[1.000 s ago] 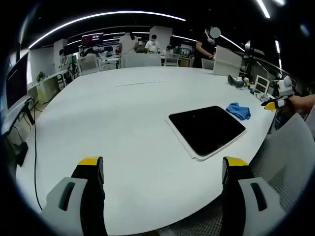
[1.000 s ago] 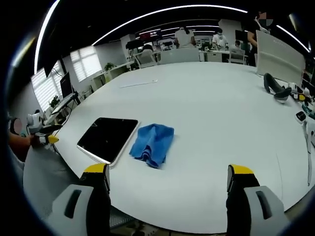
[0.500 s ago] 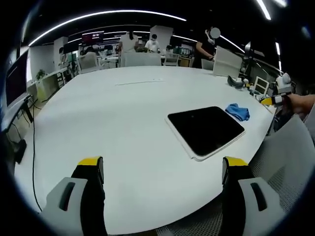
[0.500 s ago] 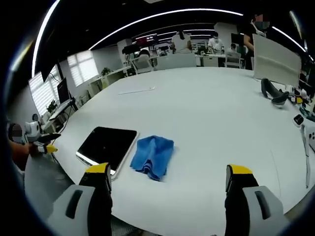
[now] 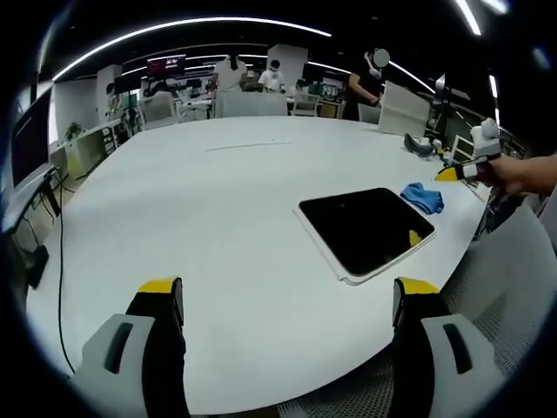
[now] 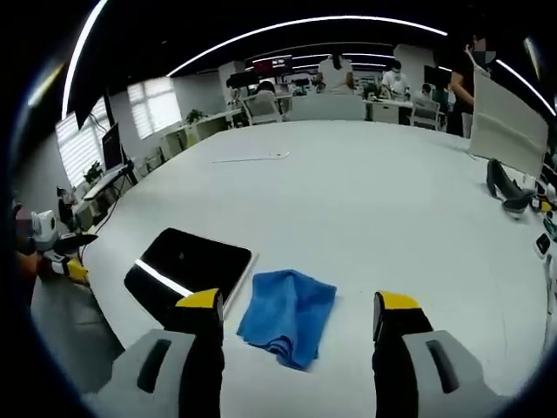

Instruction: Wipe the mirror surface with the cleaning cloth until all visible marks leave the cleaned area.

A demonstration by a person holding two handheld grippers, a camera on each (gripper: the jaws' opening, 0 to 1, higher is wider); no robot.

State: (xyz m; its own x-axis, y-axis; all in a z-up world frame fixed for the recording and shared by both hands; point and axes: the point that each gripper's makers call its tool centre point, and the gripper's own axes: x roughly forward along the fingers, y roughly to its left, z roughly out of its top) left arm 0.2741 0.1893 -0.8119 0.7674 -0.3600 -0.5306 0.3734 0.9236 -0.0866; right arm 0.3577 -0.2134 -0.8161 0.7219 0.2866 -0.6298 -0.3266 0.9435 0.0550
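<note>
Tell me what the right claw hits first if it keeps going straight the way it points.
Most likely the cloth: it lies on the table right between the open right claw jaws, beside the mirror. Depth is uncertain.

left gripper [image 5: 283,300] jaws apart, right gripper [image 6: 296,315] jaws apart

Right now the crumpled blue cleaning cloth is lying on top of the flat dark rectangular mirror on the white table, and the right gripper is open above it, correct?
Not quite. The crumpled blue cleaning cloth lies on the white table beside the flat dark rectangular mirror, not on top of it, as the right gripper view shows. The rest holds: the right gripper is open above the cloth.
</note>
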